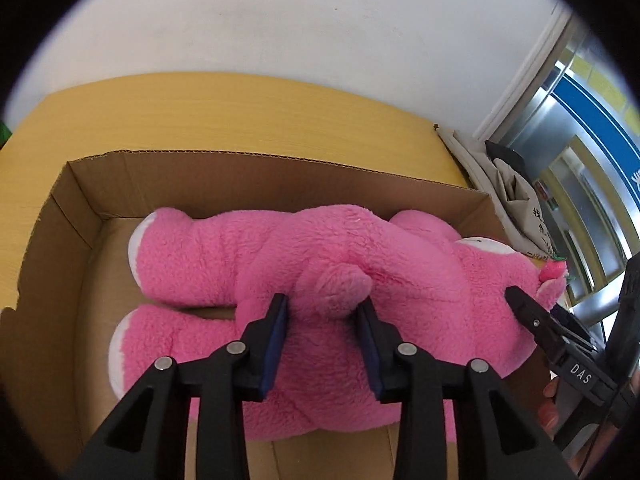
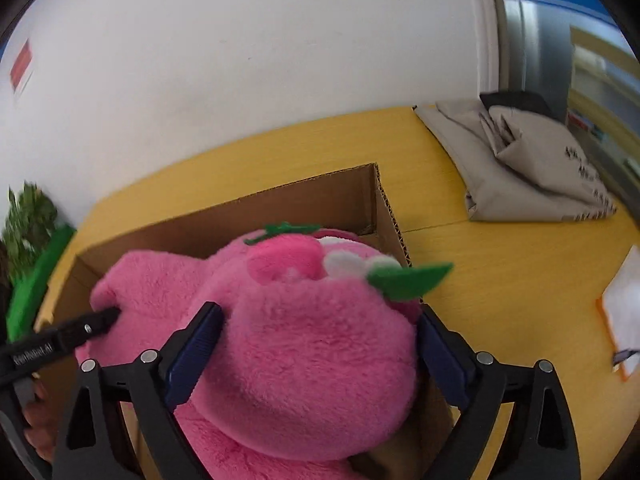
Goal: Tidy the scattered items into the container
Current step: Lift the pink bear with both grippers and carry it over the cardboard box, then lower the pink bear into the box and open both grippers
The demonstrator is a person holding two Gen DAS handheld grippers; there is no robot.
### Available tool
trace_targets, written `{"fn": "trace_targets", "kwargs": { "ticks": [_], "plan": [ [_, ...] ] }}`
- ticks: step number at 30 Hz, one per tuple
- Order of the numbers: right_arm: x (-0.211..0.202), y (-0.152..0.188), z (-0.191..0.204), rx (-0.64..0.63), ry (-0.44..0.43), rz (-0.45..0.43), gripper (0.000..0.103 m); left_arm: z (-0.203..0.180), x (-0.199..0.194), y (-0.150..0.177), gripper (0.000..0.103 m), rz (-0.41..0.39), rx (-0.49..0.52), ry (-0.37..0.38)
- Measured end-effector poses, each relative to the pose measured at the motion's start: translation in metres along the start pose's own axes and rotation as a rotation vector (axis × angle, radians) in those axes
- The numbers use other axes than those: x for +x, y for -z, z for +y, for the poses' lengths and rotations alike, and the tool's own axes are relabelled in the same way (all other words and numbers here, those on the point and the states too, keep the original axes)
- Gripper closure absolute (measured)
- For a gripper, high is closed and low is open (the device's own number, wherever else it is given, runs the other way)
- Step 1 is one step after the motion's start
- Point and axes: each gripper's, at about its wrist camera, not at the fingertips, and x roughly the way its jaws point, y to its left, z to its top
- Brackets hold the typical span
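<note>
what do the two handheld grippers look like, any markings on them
Both the left gripper and right gripper are black plastic, with triangular cut-outs, silver rivets and dark blue ribbed pads on the jaws. One side bar reads "DAS", another "GenRobot.AI".

**A:** How does the left claw (image 1: pixel 322 304) stand?

**B:** Angled downward, its blue pads (image 1: pixel 276 344) narrowly apart, pink plush bulging between them.

**A:** And the right claw (image 2: pixel 320 316)?

**B:** Spread wide, tilted downward too. A bare hand (image 2: pixel 38 428) shows behind the left claw's handle.
</note>
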Motion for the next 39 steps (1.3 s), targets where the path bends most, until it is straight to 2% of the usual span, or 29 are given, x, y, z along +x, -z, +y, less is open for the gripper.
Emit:
{"fn": "trace_targets", "kwargs": {
  "ticks": [1,2,3,6,8,9,10,12,14,17,19,22,26,30,33,36,39],
  "plan": [
    [-0.006,0.001,0.001,-0.022,-0.012,0.001,0.003,0.000,-0.010,0.002,0.053,-0.010,0.013,-0.013],
    [-0.019,0.003,0.001,-0.057,-0.043,0.000,0.002,0.001,-0.021,0.001,0.050,-0.014,0.024,-0.027],
    [-0.032,0.005,0.002,-0.096,-0.076,0.001,0.000,0.003,-0.033,0.005,0.047,-0.014,0.037,-0.031],
    [-0.071,0.021,0.005,-0.273,-0.175,0.018,0.000,0.016,-0.064,0.017,0.046,0.023,0.055,0.023],
    [-0.084,0.039,0.005,-0.350,-0.247,0.082,0.000,0.021,-0.080,0.032,0.040,0.043,0.107,0.006],
    [-0.084,0.051,0.004,-0.377,-0.281,0.132,0.000,0.025,-0.083,0.042,0.034,0.066,0.140,-0.039],
    [-0.081,0.062,0.003,-0.406,-0.288,0.158,0.000,0.031,-0.086,0.055,0.033,0.094,0.162,-0.097],
    [-0.075,0.087,0.003,-0.477,-0.254,0.160,0.001,0.044,-0.084,0.075,0.033,0.150,0.170,-0.151],
    [-0.065,0.107,0.000,-0.480,-0.211,0.210,0.000,0.060,-0.079,0.090,0.033,0.214,0.139,-0.157],
    [-0.068,0.118,0.004,-0.504,-0.150,0.206,0.002,0.087,-0.079,0.116,0.034,0.280,0.056,-0.137],
    [-0.070,0.119,0.002,-0.475,-0.126,0.216,0.003,0.090,-0.087,0.126,0.034,0.263,0.081,-0.150],
    [-0.075,0.124,-0.001,-0.453,-0.097,0.211,0.003,0.094,-0.099,0.134,0.034,0.263,0.041,-0.126],
    [-0.088,0.132,-0.001,-0.444,-0.084,0.199,0.003,0.097,-0.107,0.146,0.033,0.250,0.043,-0.127],
    [-0.107,0.141,0.003,-0.441,-0.054,0.108,0.003,0.101,-0.124,0.149,0.033,0.218,-0.009,-0.116],
    [-0.145,0.137,0.003,-0.415,-0.043,-0.005,0.002,0.091,-0.159,0.146,0.033,0.114,0.000,-0.116],
    [-0.197,0.130,0.006,-0.361,-0.048,-0.126,0.000,0.072,-0.201,0.154,0.023,-0.002,0.076,-0.171],
    [-0.241,0.136,0.018,-0.327,-0.092,-0.195,0.000,0.056,-0.233,0.166,0.023,-0.096,0.124,-0.210]
  ]
}}
